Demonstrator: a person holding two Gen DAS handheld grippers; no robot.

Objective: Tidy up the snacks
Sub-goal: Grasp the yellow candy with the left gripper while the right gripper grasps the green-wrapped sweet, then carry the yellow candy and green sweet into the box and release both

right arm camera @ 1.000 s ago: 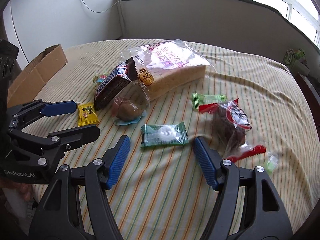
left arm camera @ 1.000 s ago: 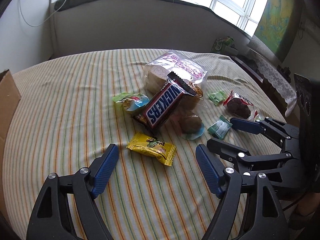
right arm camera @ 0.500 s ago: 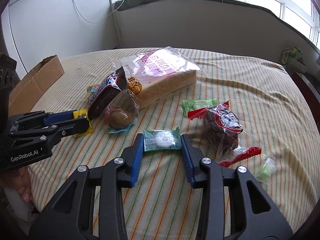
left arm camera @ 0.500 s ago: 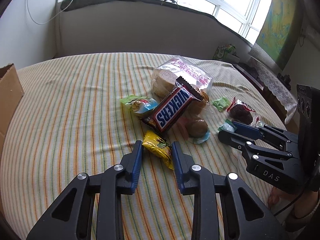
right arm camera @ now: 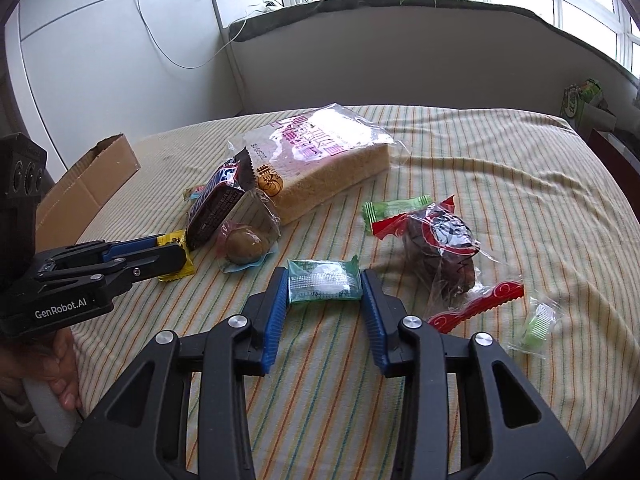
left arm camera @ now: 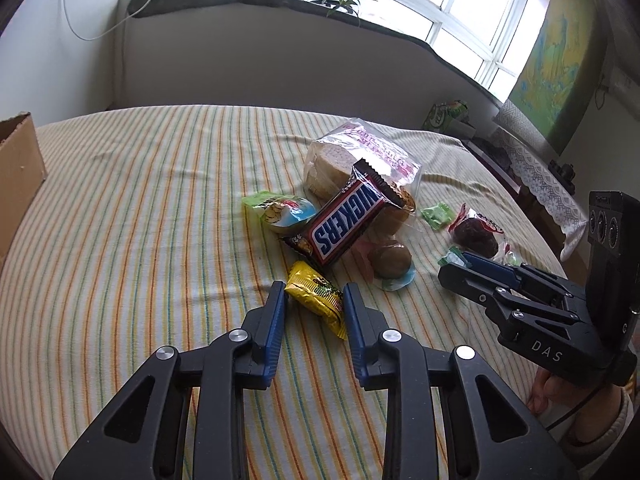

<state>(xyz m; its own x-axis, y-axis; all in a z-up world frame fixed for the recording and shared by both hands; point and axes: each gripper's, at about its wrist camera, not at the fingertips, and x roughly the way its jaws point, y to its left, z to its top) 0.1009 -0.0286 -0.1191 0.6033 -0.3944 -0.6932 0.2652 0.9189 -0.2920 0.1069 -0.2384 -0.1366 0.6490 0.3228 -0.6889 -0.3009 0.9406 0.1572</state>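
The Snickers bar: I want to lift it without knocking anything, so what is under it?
The Snickers bar leans tilted on the bread bag, with a clear-wrapped brown round snack beside its low end. What lies directly beneath it on the striped cloth is covered.

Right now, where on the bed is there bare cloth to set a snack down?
Bare striped cloth runs from the cardboard box to the Snickers; more lies behind the bread bag toward the wall. It is crowded around the Snickers, egg and red pack.
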